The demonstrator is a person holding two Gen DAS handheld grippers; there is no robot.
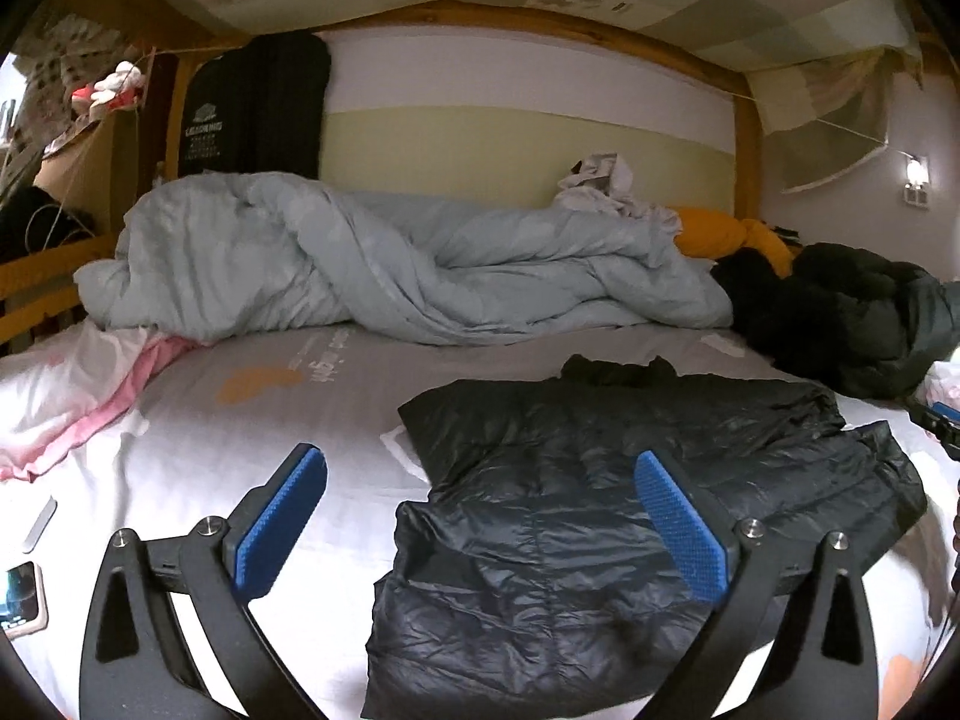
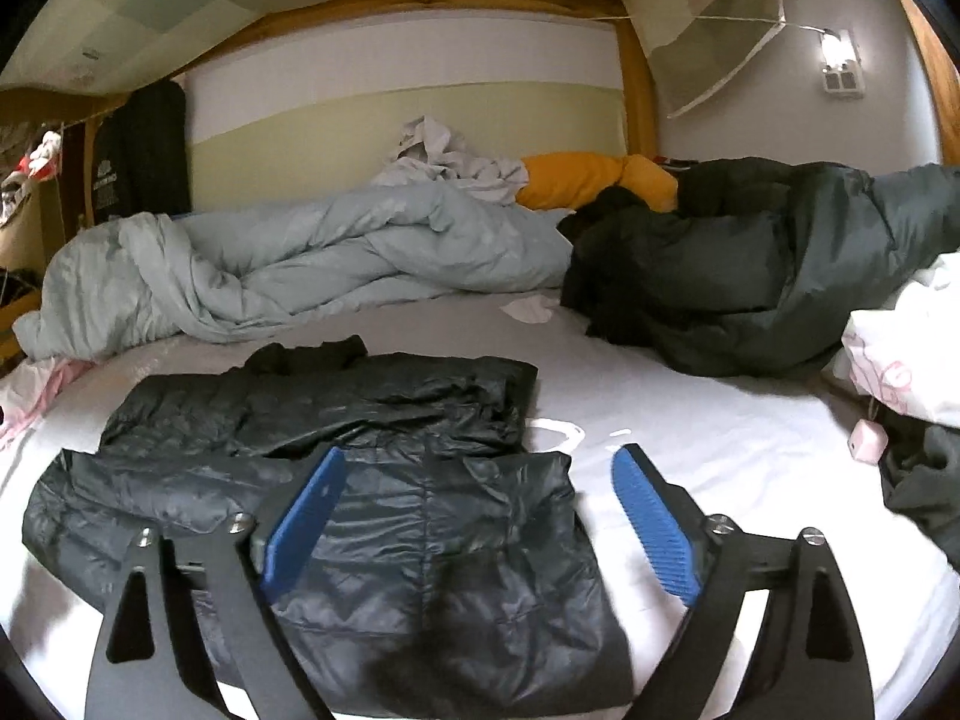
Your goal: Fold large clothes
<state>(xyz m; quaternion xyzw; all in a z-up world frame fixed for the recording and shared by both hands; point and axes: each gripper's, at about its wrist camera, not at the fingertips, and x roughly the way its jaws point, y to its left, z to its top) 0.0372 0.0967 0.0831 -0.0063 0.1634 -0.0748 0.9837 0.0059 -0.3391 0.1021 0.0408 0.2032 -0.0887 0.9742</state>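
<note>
A shiny black puffer jacket (image 1: 606, 510) lies folded on the white bed sheet (image 1: 270, 438), its collar toward the far side. My left gripper (image 1: 480, 462) hovers above the jacket's left edge, open wide, blue pads apart with nothing between them. In the right wrist view the same jacket (image 2: 336, 468) fills the lower left. My right gripper (image 2: 480, 459) stands open over the jacket's right edge, empty, its left pad above the fabric and its right pad above bare sheet (image 2: 720, 420).
A crumpled pale blue duvet (image 1: 336, 258) lies along the far side. A dark green coat (image 2: 750, 276) and an orange pillow (image 2: 576, 180) sit at the far right. A phone (image 1: 21, 600) rests at the left edge. Pink-white bedding (image 2: 906, 348) lies at right.
</note>
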